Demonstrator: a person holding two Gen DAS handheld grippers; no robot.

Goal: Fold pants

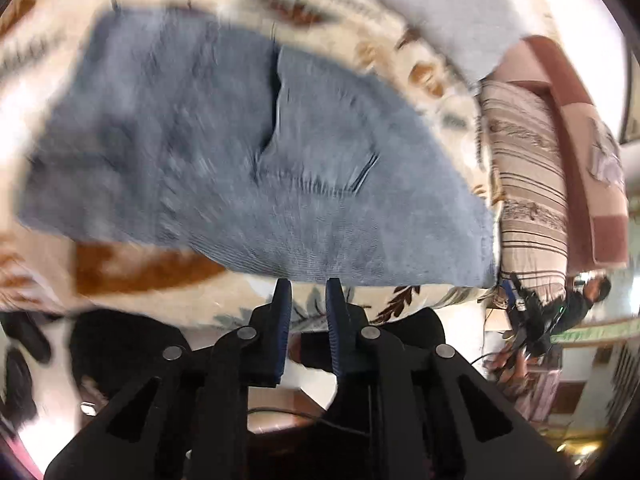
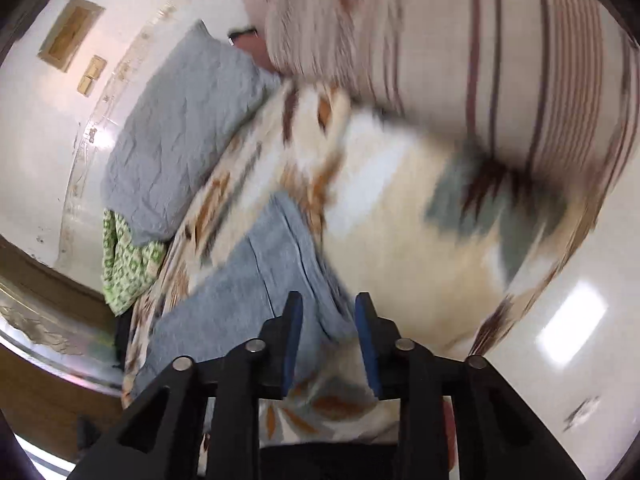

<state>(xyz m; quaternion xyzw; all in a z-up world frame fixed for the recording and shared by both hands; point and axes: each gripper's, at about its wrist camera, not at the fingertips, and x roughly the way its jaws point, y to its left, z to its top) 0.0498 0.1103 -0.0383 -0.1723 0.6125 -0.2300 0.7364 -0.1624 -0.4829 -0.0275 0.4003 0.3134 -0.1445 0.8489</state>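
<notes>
Your left tool (image 1: 307,280) hangs just off the near edge of the bed, pointing down at the blanket (image 1: 132,268). Its blue pads stand a narrow gap apart with nothing between them; the fabric you see through the gap is the patterned blanket, not the garment. So that tool is open and empty.

Just beyond its tips lie the pants (image 1: 240,152), grey-blue and ribbed, folded into a broad flat stack on the cream blanket with its brown and teal leaf print. A seam or fold line runs down the middle of the top layer, and a small pocket slit shows to the right of it. The stack's near edge runs close to the near edge of the bed, and its right corner reaches almost to the bed's right edge.

Further right, a striped pillow (image 1: 528,184) sits against a reddish-brown headboard (image 1: 580,128), and a grey pillow (image 1: 448,12) lies at the far side.

Your right tool (image 2: 326,300) also stands open, its pads a little wider apart, gripping nothing. The pants (image 2: 248,280) lie under and to the left of it in that view, with the bare blanket (image 2: 400,240) to the right. The picture is blurred, so I cannot tell whether the left pad brushes the cloth.
</notes>
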